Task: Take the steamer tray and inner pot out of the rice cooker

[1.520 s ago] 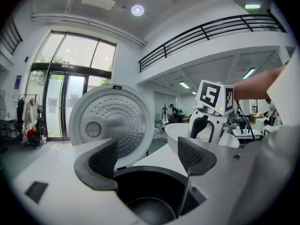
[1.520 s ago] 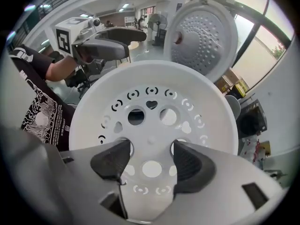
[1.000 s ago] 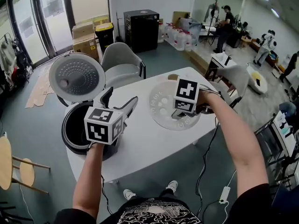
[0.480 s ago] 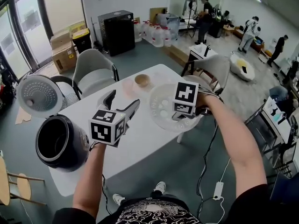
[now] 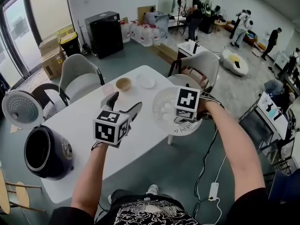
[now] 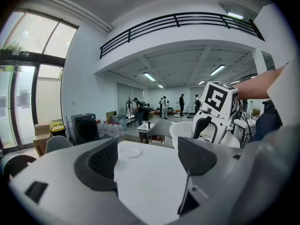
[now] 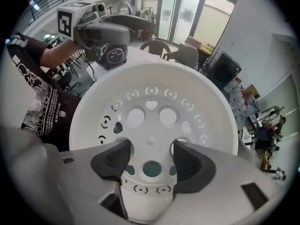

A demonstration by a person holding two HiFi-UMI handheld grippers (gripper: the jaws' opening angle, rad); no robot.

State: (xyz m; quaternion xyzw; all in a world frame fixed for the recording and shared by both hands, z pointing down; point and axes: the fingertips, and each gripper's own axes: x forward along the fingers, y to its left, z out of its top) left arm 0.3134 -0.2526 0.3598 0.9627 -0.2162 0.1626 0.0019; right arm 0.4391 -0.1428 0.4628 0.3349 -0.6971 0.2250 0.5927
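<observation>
The right tongs [image 7: 150, 159] point steeply down into the white, round, perforated plastic steamer tray [image 7: 150, 76], with the jaws fairly wide and their tips by the holes in its floor. The tray hangs in the air with them, so I judge it gripped, though I cannot tell where the pads bite. The left tongs [image 6: 147, 154] are parted and empty.

The tray is out of the cooker and overhangs the white desk [image 5: 79, 125] at its 3 o'clock edge. The black round rice cooker [image 5: 47, 151], lid raised, stands at 8 o'clock from the tray. Its inside is too dark to show the inner pot.

Next, I judge, the tray should be set down toward 9 o'clock, well inside the edge, where the desk lies bare. A small wooden bowl [image 5: 123, 84] sits at 11 o'clock, out of the way.
</observation>
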